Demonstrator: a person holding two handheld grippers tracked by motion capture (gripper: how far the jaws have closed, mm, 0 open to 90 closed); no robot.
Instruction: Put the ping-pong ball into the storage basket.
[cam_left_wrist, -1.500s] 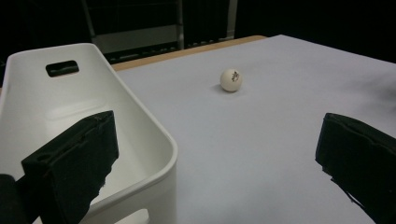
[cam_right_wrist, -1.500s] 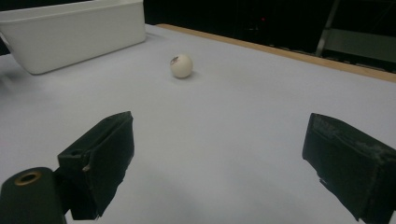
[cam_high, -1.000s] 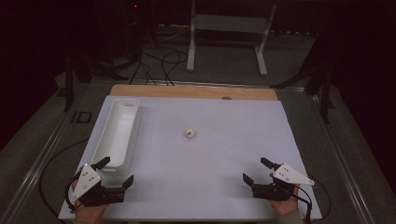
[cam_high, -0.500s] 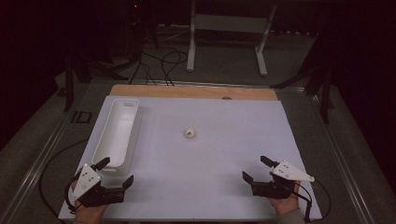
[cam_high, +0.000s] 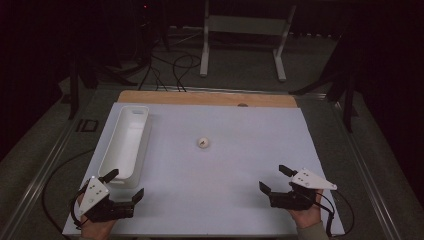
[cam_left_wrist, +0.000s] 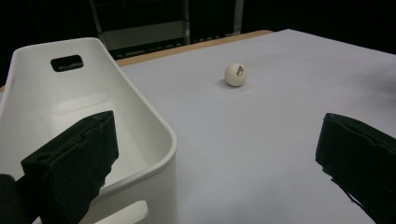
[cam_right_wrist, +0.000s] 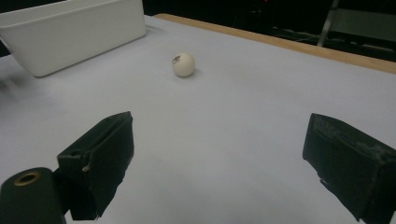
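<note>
While tools gape, ball (cam_high: 203, 143) lies mid-sheet, unobstructed.

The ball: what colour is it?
White with a small dark mark; clearest in the left gripper view.

Ball (cam_high: 203, 143) mid-table, bin (cam_high: 125, 145) to its left; left claw (cam_high: 122, 185) just before bin, right claw (cam_high: 274, 179) near right

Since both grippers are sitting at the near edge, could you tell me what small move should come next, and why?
Probably ease the right gripper forward toward the ball. Its jaws stand wide open and empty, and in the right gripper view the ball lies ahead, left of centre, free on the white mat. The left gripper, also open, sits by the white bin.
</note>
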